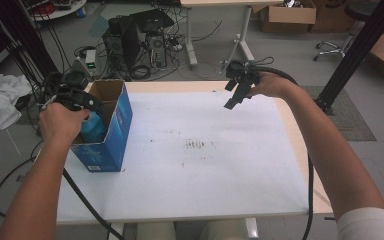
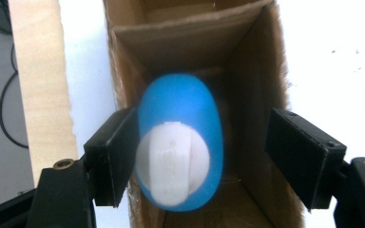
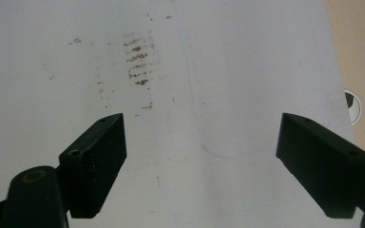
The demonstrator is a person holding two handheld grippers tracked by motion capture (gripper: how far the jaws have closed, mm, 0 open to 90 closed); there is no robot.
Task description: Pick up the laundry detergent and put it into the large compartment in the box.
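A blue bottle (image 2: 180,114) with a white cap (image 2: 171,164) stands inside an open cardboard box (image 2: 190,38); the box is blue on the outside (image 1: 111,145) and sits at the table's left edge. My left gripper (image 2: 204,154) hangs over the box mouth, open, with the bottle between its jaws. The left jaw is against the bottle's side and the right jaw stands well clear of it. In the high view the left gripper (image 1: 87,106) is above the bottle (image 1: 94,129). My right gripper (image 1: 235,95) hovers above the far middle of the table; its jaws (image 3: 202,161) are wide open with nothing between them.
A white sheet (image 1: 205,175) covers the wooden table (image 1: 290,125) and bears brown smudges (image 3: 138,61) near its middle. Behind the table, on the floor, are a computer tower (image 1: 125,42), cables, cardboard boxes (image 1: 287,15) and a black post (image 1: 355,52).
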